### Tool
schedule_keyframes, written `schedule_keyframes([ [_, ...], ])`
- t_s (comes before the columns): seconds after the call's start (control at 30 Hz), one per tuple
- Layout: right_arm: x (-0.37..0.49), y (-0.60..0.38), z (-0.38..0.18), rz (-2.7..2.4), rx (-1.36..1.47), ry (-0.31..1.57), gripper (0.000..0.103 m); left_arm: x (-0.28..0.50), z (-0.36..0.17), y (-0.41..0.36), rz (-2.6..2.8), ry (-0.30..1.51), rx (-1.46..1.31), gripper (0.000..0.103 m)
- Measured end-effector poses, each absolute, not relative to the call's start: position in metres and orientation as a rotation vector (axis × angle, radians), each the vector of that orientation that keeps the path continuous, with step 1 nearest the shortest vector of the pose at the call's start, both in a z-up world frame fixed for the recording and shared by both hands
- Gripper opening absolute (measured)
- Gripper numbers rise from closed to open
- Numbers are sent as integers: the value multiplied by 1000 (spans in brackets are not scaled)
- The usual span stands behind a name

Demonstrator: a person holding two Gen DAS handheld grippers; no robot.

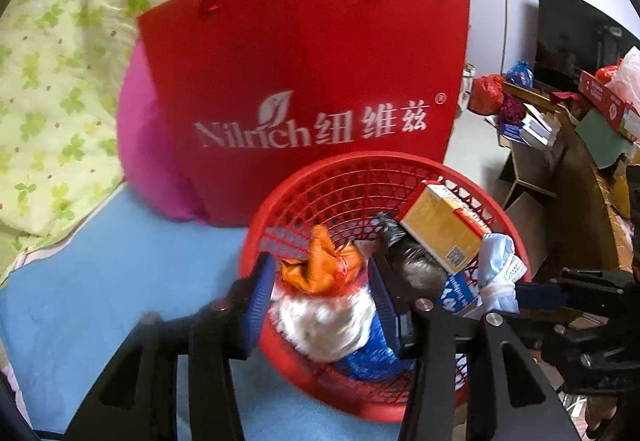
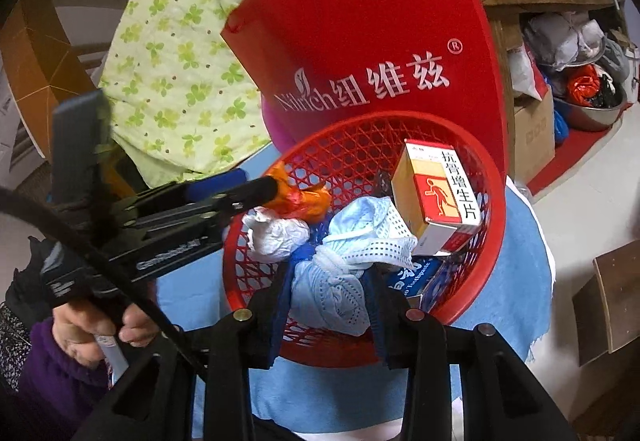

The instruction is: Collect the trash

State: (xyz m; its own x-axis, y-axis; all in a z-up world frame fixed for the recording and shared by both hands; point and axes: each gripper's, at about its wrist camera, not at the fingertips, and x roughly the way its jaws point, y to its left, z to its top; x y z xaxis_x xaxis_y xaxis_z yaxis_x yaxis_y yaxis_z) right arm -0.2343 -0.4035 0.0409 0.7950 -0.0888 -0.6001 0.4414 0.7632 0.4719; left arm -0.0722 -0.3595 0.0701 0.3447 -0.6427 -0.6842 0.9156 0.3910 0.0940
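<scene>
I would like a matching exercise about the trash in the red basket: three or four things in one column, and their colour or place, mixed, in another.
Things:
1. crumpled wrapper
2. medicine box
3. face mask
4. toothpaste box

Descriptions:
A. dark blue, lying under the medicine box
B. orange
C. light blue, between the right gripper's fingers
D. yellow and red, leaning on the basket wall

Pairs: 1-B, 2-D, 3-C, 4-A

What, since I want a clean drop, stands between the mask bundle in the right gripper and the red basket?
Nothing visible. The mask bundle, clamped in the right gripper, hangs over the red basket's open top; the left gripper is off to its side.
</scene>
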Motion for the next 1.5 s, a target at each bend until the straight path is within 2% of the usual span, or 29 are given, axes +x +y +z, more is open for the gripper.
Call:
schedule_keyframes([
  [0.1,-232,-399,38,-309,638,599,40,-70,71,-343,-1040,598,508,51],
  [0.13,-231,-397,38,-309,637,599,49,-71,71,-338,-1031,590,506,51],
  [0.2,-231,-393,38,-309,637,593,56,-71,73,-326,-1012,575,501,52],
  [0.27,-229,-389,40,-311,624,591,56,-71,74,-314,-1000,565,486,54],
  [0.3,-229,-386,41,-320,611,588,56,-70,76,-305,-991,564,469,61],
  [0.37,-230,-383,45,-328,597,577,56,-71,78,-293,-971,555,444,67],
  [1.17,-248,-313,99,-349,445,529,56,-113,102,-206,-700,508,459,70],
  [1.27,-250,-306,104,-360,420,529,58,-118,106,-199,-672,500,464,70],
  [1.33,-254,-302,107,-366,407,527,59,-122,108,-196,-656,493,467,75],
  [1.37,-255,-300,108,-371,399,527,59,-123,109,-194,-646,488,468,83],
  [1.4,-257,-298,110,-377,392,528,60,-125,110,-191,-633,479,468,87],
  [1.5,-261,-295,113,-383,383,532,61,-131,114,-185,-608,458,474,87],
])
